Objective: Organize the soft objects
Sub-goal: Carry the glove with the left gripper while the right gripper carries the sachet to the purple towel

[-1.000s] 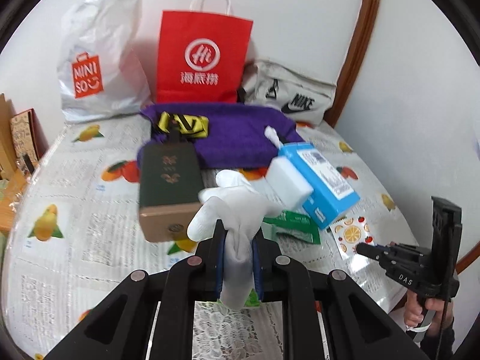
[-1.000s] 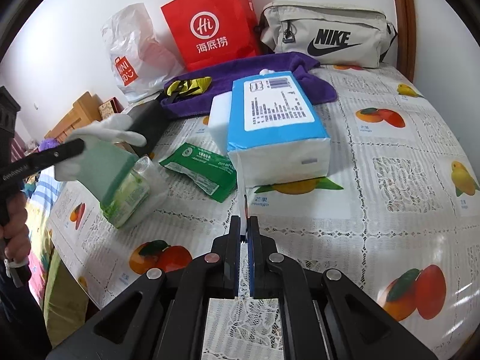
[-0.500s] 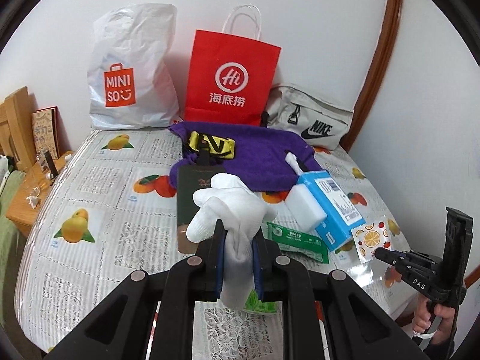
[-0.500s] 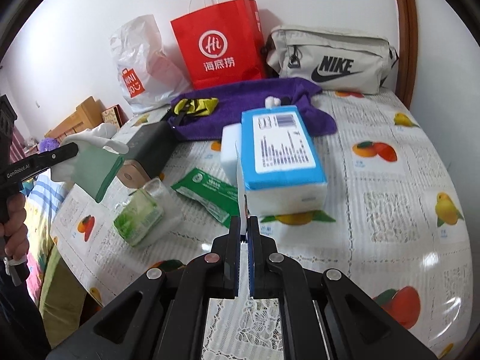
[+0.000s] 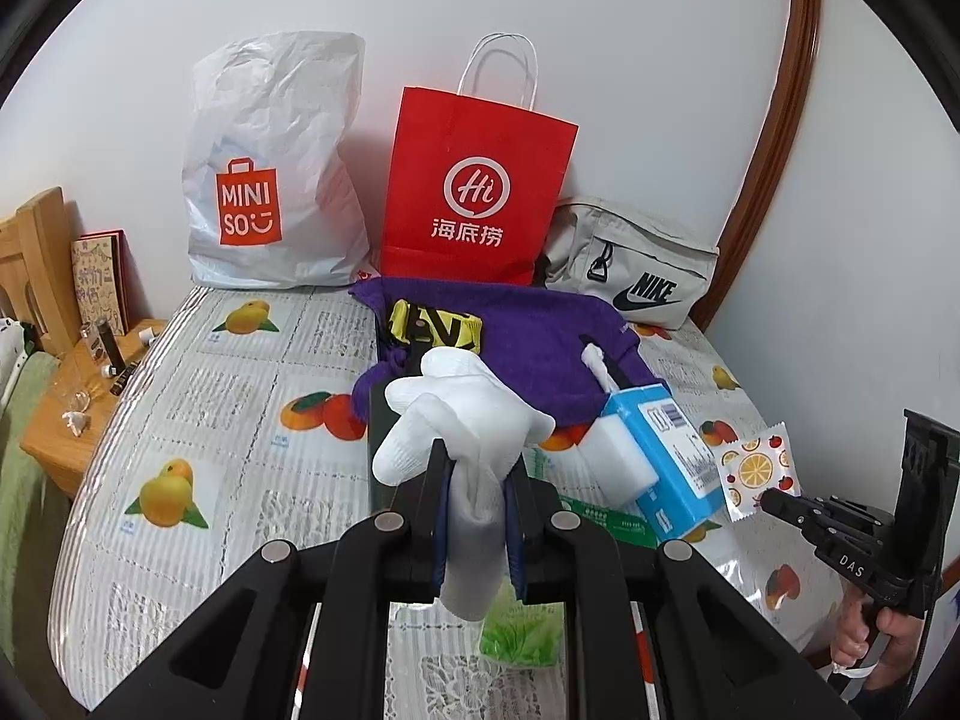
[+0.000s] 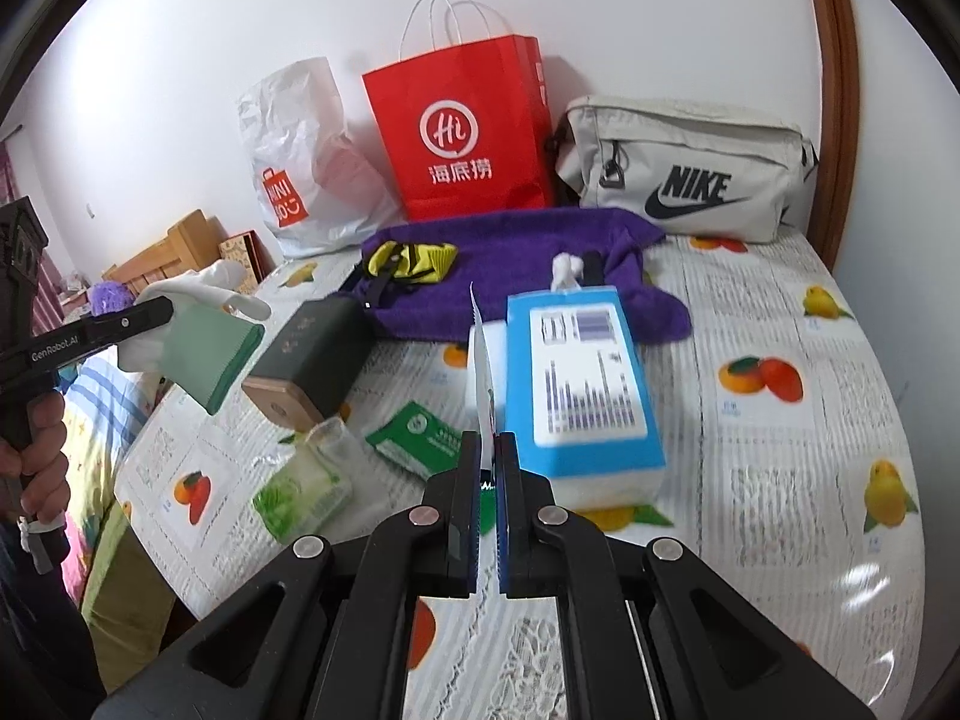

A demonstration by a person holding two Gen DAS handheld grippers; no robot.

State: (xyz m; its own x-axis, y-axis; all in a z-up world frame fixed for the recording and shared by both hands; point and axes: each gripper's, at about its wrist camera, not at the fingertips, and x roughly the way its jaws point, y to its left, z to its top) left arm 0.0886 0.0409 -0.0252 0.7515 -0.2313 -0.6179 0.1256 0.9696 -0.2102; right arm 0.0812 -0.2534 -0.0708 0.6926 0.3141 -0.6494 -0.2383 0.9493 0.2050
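My left gripper (image 5: 475, 468) is shut on a white sock (image 5: 462, 420) with a green cuff and holds it above the table's front; it also shows in the right wrist view (image 6: 198, 330). My right gripper (image 6: 487, 450) is shut on a thin fruit-print packet (image 6: 480, 348), seen edge-on; the packet shows flat in the left wrist view (image 5: 757, 468). On the table lie a purple towel (image 5: 528, 342), a yellow-black cloth (image 5: 435, 324) on it, a blue tissue pack (image 6: 576, 384) and a white sponge (image 5: 618, 462).
A dark green box (image 6: 312, 354), a green sachet (image 6: 426, 438) and a green wet-wipe pack (image 6: 300, 486) lie at the front. A Miniso bag (image 5: 270, 180), a red paper bag (image 5: 474, 192) and a Nike pouch (image 5: 630, 276) stand at the wall. A wooden nightstand (image 5: 66, 420) is left.
Both grippers have pulled back and up from the table, so more of it and the wall shows. The left keeps the sock, the right keeps the packet.
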